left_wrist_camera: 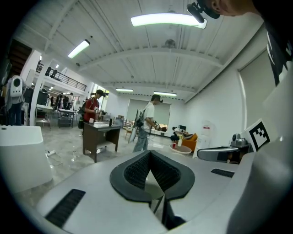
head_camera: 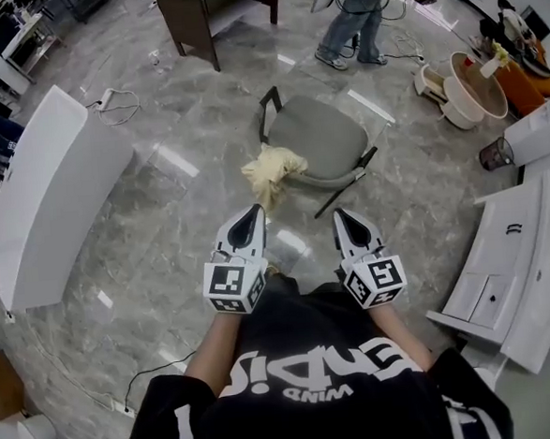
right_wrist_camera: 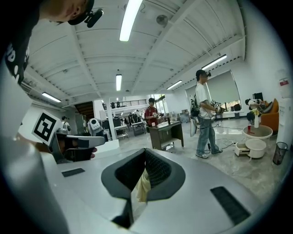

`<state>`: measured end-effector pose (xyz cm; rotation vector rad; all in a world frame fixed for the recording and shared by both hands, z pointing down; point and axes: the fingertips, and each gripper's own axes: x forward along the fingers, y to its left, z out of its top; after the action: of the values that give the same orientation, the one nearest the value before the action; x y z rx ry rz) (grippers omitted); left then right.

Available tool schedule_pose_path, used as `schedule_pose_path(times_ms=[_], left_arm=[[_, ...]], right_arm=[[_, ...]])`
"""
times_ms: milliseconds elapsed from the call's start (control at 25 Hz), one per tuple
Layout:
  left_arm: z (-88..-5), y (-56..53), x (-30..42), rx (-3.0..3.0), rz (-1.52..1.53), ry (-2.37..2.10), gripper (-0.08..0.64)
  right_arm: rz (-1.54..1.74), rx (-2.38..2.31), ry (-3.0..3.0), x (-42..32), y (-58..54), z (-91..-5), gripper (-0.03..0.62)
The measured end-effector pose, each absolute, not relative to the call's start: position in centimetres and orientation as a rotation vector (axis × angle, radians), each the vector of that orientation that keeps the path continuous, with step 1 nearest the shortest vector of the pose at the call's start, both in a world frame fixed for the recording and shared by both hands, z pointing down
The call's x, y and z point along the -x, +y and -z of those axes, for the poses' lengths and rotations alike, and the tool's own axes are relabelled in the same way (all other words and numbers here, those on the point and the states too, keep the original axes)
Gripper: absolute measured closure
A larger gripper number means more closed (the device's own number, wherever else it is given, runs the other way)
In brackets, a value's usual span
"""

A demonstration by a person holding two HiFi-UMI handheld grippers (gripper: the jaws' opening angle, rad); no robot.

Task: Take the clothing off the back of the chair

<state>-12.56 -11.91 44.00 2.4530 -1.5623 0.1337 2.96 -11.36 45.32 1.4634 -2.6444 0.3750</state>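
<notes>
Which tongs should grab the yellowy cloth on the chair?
Left, probably. The left tongs point almost straight at the cloth hanging on the chair. The right tongs sit farther off to the side. Both are shut and empty.

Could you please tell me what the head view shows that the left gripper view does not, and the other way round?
Only the head view plainly shows the cream clothing draped over the back of the grey chair. Only the left gripper view shows the ceiling lights and a person in red behind the desk. Both show the brown desk, the standing person in jeans and the right tongs.
</notes>
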Motion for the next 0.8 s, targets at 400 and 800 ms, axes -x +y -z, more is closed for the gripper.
schedule_pose_path(times_ms=[400, 800], left_arm=[[-46.5, -16.2, 12.1, -2.374, -0.158, -1.531, 0.380], [-51.7, -19.6, 10.9, -2.437, -0.419, -1.414, 0.173]], right_arm=[[-0.392, -1.424, -2.649, -3.9, -15.6, -45.7, 0.578], [-0.397, -1.439, -2.638, -5.3, -17.7, -45.9, 0.578]])
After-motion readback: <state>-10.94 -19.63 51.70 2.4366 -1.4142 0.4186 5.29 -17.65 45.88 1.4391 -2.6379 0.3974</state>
